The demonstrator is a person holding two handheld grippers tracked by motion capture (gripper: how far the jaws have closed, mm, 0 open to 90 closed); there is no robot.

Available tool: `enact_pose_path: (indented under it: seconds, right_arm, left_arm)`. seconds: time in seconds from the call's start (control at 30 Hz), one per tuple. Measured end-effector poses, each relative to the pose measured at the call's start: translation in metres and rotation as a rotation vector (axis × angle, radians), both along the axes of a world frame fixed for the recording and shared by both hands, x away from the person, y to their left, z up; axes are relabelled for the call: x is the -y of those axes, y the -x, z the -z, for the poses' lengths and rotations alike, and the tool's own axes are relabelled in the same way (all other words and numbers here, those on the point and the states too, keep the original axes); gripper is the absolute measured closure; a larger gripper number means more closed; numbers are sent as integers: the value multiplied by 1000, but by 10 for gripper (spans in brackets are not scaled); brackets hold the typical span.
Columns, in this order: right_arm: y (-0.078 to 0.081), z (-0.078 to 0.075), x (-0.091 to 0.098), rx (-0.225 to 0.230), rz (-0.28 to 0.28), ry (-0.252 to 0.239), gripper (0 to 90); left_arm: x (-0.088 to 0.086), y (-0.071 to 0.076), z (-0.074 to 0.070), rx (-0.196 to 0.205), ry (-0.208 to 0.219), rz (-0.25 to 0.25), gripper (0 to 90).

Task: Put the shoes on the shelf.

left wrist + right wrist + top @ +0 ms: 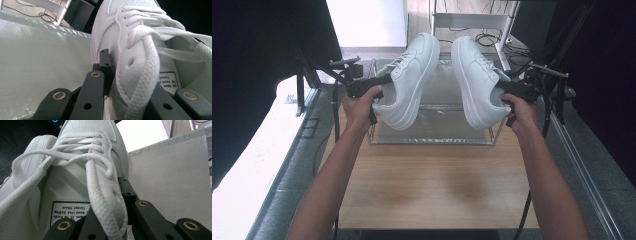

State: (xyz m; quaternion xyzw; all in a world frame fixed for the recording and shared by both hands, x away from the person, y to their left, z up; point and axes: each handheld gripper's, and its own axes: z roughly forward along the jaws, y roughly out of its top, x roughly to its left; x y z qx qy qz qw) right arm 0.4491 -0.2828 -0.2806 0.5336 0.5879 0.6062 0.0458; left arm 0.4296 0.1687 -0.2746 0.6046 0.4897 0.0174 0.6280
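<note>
Two white lace-up sneakers hang in the air over a clear box (432, 139) at the far end of the wooden table (432, 185). My left gripper (383, 82) is shut on the left sneaker (412, 70), pinching its side wall by the laces. Close up, my left gripper (130, 82) has one jaw outside that sneaker (130, 30) and the other inside it. My right gripper (507, 91) is shut on the right sneaker (474, 80) the same way. Close up, my right gripper (110, 205) clamps that sneaker (82, 147) beside a labelled tongue. Both toes point up and away.
The box's translucent wall (37, 62) (170, 177) stands just beyond both shoes. Behind it are a metal rack (472, 20) and cables on the floor. Black curtains flank the table, and a white surface (242, 165) lies at the left.
</note>
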Motion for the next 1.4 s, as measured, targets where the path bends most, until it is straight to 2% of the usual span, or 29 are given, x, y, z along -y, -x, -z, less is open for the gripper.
enact_pose_path:
  seconds: [0.17, 0.3, 0.53, 0.7, 0.9, 1.07, 1.2, 1.33, 1.4]
  right_arm:
    - [-4, -5, -3, -1, 8, 12, 863]
    - [-8, -7, -5, 1, 14, 11, 863]
    - [-13, -7, -6, -8, 28, 30, 863]
    - [-18, -6, -9, -14, 33, 41, 862]
    - [-29, -2, -18, -33, 53, 50, 863]
    - [-41, -2, -29, -43, 59, 99, 863]
    - [-51, 0, -35, -60, 67, 105, 863]
    - [-58, -1, -38, -69, 89, 112, 863]
    - [-62, -2, -39, -72, 96, 118, 862]
  left_arm:
    - [4, -7, -1, -12, -17, -10, 836]
    - [5, -11, 1, -21, -5, -22, 836]
    - [5, -20, 2, -41, -24, -56, 836]
    - [6, -26, 4, -62, -14, -73, 836]
    - [14, -37, 8, -86, -43, -115, 835]
    - [21, -45, 10, -96, -56, -134, 835]
    - [27, -53, 11, -111, -89, -164, 833]
    - [30, -61, 12, -133, -77, -195, 832]
    - [32, -65, 12, -135, -86, -209, 832]
